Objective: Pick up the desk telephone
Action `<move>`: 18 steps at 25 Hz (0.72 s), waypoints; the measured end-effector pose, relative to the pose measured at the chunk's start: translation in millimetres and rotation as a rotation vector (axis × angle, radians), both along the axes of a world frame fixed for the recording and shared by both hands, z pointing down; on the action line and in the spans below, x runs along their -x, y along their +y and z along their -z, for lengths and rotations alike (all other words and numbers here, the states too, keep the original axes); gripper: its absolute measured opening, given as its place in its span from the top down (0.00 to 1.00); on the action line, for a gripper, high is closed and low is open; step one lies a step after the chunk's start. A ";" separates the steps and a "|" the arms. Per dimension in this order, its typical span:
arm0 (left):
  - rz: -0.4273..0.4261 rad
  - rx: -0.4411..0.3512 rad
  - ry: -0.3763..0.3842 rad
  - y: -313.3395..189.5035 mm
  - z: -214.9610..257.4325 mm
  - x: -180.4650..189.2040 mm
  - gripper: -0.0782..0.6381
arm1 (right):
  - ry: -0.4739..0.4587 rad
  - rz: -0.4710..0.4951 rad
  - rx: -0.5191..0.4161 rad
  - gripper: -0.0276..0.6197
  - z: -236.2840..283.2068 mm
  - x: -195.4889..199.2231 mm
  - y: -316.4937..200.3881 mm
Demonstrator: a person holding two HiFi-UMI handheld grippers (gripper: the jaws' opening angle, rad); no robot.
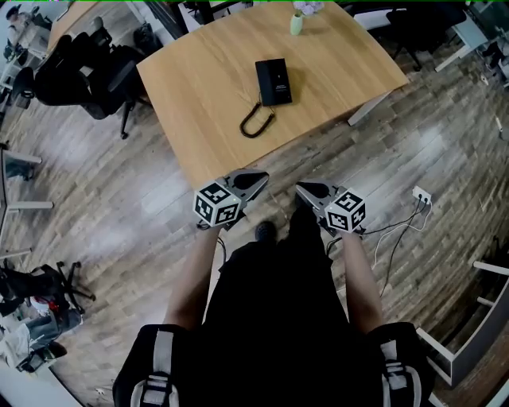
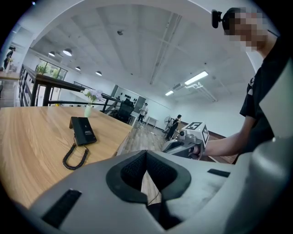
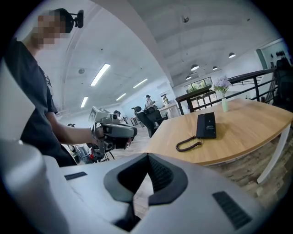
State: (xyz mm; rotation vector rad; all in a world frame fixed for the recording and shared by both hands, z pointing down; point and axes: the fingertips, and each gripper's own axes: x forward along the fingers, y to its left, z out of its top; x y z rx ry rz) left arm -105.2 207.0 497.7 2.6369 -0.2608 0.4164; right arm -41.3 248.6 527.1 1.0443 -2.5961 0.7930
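The black desk telephone (image 1: pixel 273 81) lies flat near the middle of a wooden table (image 1: pixel 199 95), its coiled cord (image 1: pixel 256 121) looping toward the near edge. Both grippers hang over the floor, short of that edge and apart from the phone. My left gripper (image 1: pixel 257 180) is shut and holds nothing, and so is my right gripper (image 1: pixel 305 191). From the left gripper view, the phone (image 2: pixel 83 130) and cord (image 2: pixel 75 157) lie ahead to the left of the shut jaws (image 2: pixel 146 154). In the right gripper view the phone (image 3: pixel 206 124) sits ahead to the right of the shut jaws (image 3: pixel 147 158).
A small vase with flowers (image 1: pixel 297 22) stands at the table's far edge. Black office chairs (image 1: pixel 87 67) stand left of the table. A power strip with cables (image 1: pixel 421 195) lies on the wood floor at right. White desk frames line both sides.
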 end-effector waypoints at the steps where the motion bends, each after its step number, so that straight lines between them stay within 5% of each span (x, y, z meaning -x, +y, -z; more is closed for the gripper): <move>1: 0.005 0.000 -0.003 -1.9 -0.5 -0.2 0.86 | 0.004 0.001 0.003 0.92 -1.0 -1.3 -1.7; 18: 0.095 0.002 -0.019 -49.4 2.5 -37.9 0.86 | 0.056 0.094 0.029 0.92 -9.8 -45.5 -55.2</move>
